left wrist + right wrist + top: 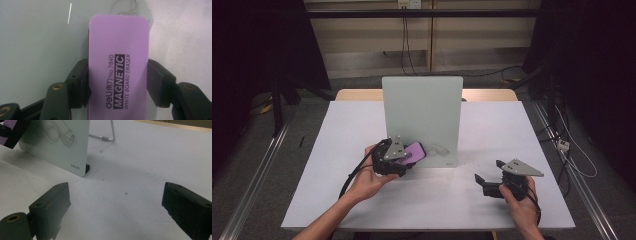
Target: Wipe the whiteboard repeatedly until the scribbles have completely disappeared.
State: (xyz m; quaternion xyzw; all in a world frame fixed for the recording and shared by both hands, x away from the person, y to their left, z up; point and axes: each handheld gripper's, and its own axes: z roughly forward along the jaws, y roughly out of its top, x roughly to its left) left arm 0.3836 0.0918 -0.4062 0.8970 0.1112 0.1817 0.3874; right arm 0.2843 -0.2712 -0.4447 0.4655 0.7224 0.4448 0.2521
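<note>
Left gripper (pixel 404 161) clenches purple magnetic eraser (pixel 118 65) flat against whiteboard (pixel 422 107), ready to wipe scribbles (pixel 58 133); right gripper (pixel 488 181) idle, jaws released.

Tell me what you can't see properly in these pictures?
- Eraser: the left gripper view's bottom edge cuts off its lower end, and its wiping face is turned away.
- Scribbles on the whiteboard: the right gripper view's top edge crops them; in the high view the left gripper covers part.
- Whiteboard stand: mostly behind the board.
</note>
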